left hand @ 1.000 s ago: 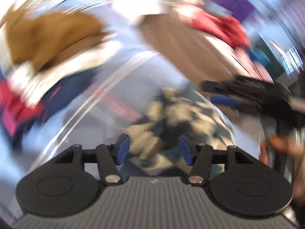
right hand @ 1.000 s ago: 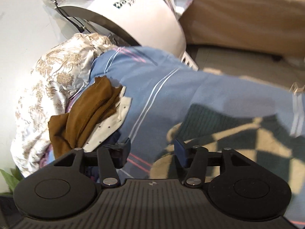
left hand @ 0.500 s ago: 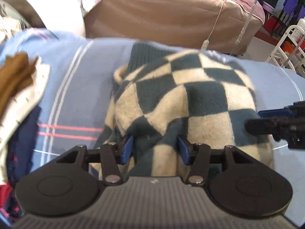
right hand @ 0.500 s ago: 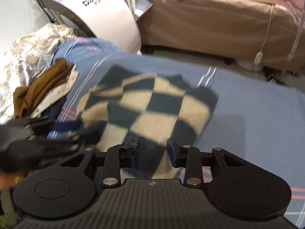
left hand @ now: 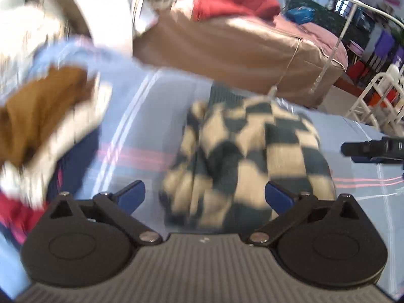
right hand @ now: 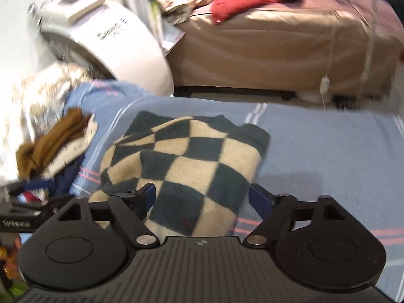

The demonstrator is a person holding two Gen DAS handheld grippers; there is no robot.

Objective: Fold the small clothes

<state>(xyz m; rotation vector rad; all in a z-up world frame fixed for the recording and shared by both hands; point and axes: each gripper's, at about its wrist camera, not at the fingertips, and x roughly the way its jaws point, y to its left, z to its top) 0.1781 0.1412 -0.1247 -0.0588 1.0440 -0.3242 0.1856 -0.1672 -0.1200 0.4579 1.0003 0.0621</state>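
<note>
A teal-and-cream checkered sweater (right hand: 186,161) lies folded on the blue striped blanket (right hand: 328,139). My right gripper (right hand: 202,197) stands over its near edge, jaws opening wide; the sweater sits between the fingers but the pads do not press it. In the blurred left wrist view the same sweater (left hand: 242,156) lies bunched ahead of my left gripper (left hand: 204,197), whose jaws are also opening wide, free of the cloth. The right gripper (left hand: 373,149) shows at the right edge of that view. The left gripper (right hand: 25,202) shows at the left edge of the right wrist view.
A pile of brown, white dotted and navy clothes (right hand: 53,146) lies left of the sweater. Behind stand a white domed machine (right hand: 121,40) and a tan bed (right hand: 277,50) with red clothes (right hand: 242,2). A white rack (left hand: 378,96) stands far right.
Both grippers' jaws have spread from half closed on the sweater's near edge to wide apart. The sweater now rests on the blanket. The left view has turned blurry.
</note>
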